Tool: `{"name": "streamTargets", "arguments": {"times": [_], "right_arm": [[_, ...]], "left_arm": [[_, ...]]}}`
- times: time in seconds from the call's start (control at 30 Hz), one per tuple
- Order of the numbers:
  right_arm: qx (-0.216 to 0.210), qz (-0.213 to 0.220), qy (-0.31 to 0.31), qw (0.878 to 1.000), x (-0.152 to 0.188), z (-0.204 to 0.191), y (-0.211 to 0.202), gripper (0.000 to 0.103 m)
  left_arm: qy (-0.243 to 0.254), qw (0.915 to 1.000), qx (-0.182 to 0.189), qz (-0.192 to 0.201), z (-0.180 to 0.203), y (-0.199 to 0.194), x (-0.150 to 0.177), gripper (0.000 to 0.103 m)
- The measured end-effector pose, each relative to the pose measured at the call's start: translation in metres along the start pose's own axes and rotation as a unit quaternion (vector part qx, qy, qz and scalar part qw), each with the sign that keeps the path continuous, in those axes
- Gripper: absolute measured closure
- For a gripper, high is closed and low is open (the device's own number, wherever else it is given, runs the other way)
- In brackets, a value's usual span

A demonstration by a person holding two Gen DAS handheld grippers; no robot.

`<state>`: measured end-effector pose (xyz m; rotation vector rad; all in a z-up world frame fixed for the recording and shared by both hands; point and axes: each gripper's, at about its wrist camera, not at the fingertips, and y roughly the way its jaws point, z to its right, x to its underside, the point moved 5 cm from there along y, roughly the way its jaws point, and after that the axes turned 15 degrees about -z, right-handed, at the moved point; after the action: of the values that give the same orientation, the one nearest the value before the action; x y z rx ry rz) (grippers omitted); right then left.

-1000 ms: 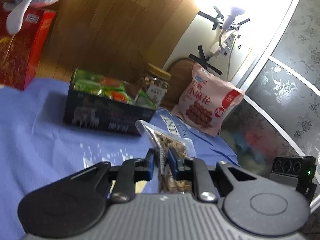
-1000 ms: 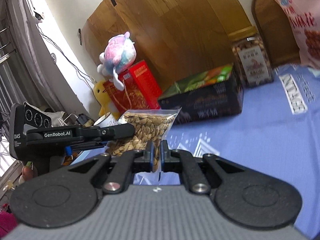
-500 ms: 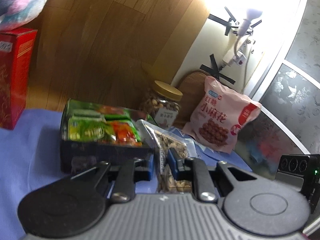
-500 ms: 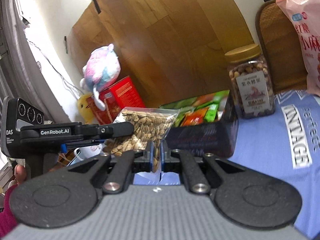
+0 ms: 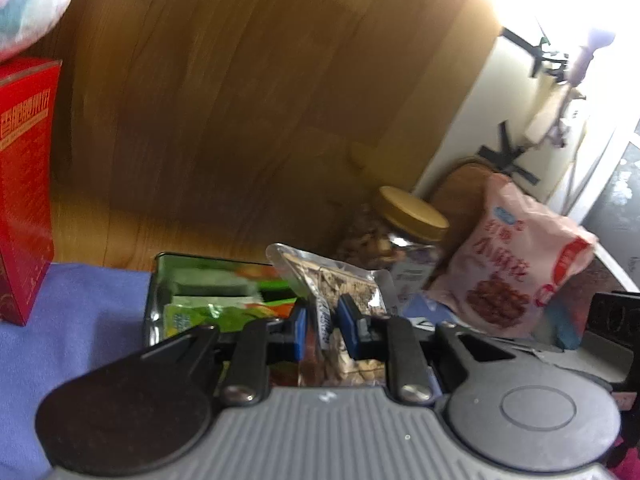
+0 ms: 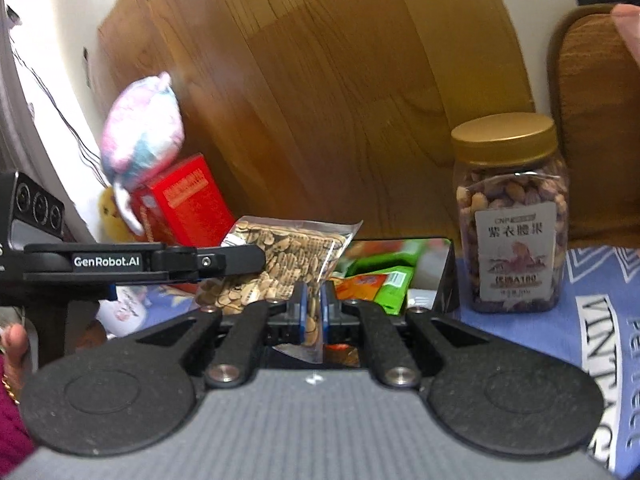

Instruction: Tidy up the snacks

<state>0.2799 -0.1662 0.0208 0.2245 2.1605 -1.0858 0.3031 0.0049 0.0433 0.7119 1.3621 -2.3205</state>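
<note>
Both grippers pinch the same clear plastic bag of pale striped seeds [image 6: 280,256], held up in the air. Right gripper [image 6: 314,312]: blue pads closed narrow on the bag's lower corner. Left gripper [image 5: 322,330]: blue pads clamped on the bag [image 5: 336,292] near its edge; in the right wrist view the left gripper's black finger [image 6: 216,262] comes in from the left and presses the bag's side.

The bag hangs just in front of and above an open dark rectangular tin box [image 6: 446,280] holding green and orange snack packets [image 6: 384,284]; the same box [image 5: 154,292] shows behind the left pads. Box sits on a blue-purple printed cloth [image 6: 592,320].

Just right of the box: a clear plastic jar of nuts with a gold lid [image 6: 510,220]. Further right, a pink snack pouch with red corner [image 5: 516,260] leans upright. Left, further back: a red cardboard box [image 6: 184,200] with a pink-blue plush toy [image 6: 140,140] on top. Wood-panel board [image 6: 320,80] behind everything.
</note>
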Motion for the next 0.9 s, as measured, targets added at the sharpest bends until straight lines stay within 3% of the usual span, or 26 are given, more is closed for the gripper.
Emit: {"name": "streamTargets", "arguments": {"times": [0.23,0.3,0.37,0.43,0.67,0.9], "right_arm": [[0.017,-0.02,-0.011,1.0,-0.006,0.007,0.025,0.093],[0.034,-0.022,-0.024,0.999,-0.006,0.006,0.03,0.093],[0.065,-0.02,-0.045,0.997,-0.006,0.001,0.037,0.089],[0.088,-0.018,-0.056,0.994,-0.006,0.0,0.041,0.085],[0.093,0.016,-0.044,0.995,-0.004,-0.003,0.025,0.074],[0.096,0.04,-0.042,0.994,0.022,-0.029,-0.008,0.074]], "left_arm": [[-0.005,0.9997,-0.019,-0.013,-0.016,0.019,-0.003,0.082],[-0.007,0.9992,-0.032,-0.022,-0.019,0.027,-0.002,0.074],[-0.006,0.9974,-0.066,-0.028,-0.021,0.033,0.001,0.054],[0.01,0.9933,-0.112,-0.024,-0.02,0.037,0.005,0.05],[0.017,0.9893,-0.145,-0.004,-0.011,0.019,0.013,0.049],[0.029,0.9825,-0.182,0.024,0.013,-0.018,0.033,0.049]]}}
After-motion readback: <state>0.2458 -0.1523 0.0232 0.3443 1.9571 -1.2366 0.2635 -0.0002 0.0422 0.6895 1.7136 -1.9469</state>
